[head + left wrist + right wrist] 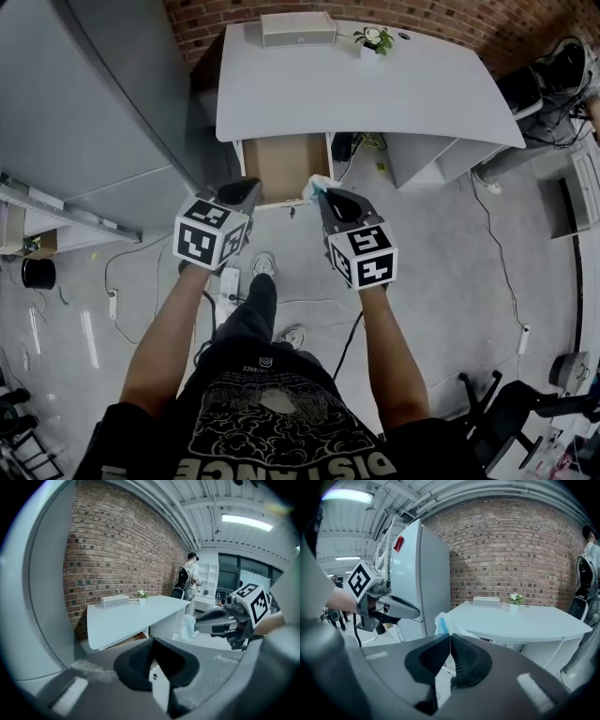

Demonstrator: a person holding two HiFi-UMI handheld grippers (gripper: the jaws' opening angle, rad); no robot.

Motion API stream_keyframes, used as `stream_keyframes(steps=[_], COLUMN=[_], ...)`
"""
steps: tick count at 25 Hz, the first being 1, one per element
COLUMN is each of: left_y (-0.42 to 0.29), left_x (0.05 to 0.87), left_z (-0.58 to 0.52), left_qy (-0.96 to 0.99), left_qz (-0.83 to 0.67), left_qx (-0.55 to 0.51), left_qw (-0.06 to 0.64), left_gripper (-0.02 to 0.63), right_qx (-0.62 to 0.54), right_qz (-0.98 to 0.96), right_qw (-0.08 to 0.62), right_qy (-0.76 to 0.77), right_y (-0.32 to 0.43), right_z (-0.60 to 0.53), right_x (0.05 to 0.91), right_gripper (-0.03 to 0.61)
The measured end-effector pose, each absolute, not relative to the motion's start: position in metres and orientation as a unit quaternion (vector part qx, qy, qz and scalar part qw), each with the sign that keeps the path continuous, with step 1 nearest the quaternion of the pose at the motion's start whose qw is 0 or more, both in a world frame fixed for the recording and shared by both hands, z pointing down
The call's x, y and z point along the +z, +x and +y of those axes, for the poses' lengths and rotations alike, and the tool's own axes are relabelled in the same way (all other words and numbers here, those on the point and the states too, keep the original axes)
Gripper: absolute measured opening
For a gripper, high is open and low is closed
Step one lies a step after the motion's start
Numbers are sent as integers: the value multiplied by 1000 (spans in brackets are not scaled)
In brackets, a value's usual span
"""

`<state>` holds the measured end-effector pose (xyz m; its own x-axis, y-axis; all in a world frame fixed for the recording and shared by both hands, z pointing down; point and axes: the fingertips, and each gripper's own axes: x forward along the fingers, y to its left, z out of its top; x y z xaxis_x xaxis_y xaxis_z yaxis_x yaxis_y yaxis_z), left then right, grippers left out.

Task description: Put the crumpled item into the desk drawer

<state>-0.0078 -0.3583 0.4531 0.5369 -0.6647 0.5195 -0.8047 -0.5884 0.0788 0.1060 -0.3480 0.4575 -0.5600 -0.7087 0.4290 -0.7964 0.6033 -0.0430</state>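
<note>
Fingers (465,660) of the right gripper (450,637) are pressed together on the crumpled white and light-blue item (442,623). It looks thin, like paper or film, and it sticks out past the tips toward 11 o'clock in the right gripper view. The left gripper (152,641) also has its fingers closed, pad against pad, with nothing between them.

In the head view both grippers are held up side by side in front of the person, the left gripper (246,192) at 9 o'clock from the right gripper (323,195). The wide white desk (375,94) stands at 12 o'clock from them. Its desk drawer (281,169), brown inside, is already pulled out and seems to be empty. The item (317,186) hangs near the front right corner of the drawer, at about 5 o'clock from the drawer's middle. I cannot tell whether it is already above the opening or only in front of it.

To my judgement the task is more than half done: the item is picked up and carried to the desk, and the drawer is open. What is left is to bring the right gripper forward toward 11 o'clock until the item is over the brown inside, to lower it, and to open the fingers. The free left gripper could push the drawer shut afterwards, if this is wanted.
</note>
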Motion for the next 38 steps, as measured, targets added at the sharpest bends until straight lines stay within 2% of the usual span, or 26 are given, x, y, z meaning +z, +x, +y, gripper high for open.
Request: stream_keyframes(steps=[18,38], left_y=[-6,-3], left_x=[560,650], left_z=[-431,-477], left_qy=[859,859], left_qz=[-385,-330], left_qx=[270,329], left_qw=[201,210], left_gripper=[3,3], right_qx=[216,273], right_qz=[-842,-819], right_qw=[236,291], right_qy=[434,412], right_y=[104,82], right_z=[-419,-477], right_x=[585,707], right_gripper=[8,12])
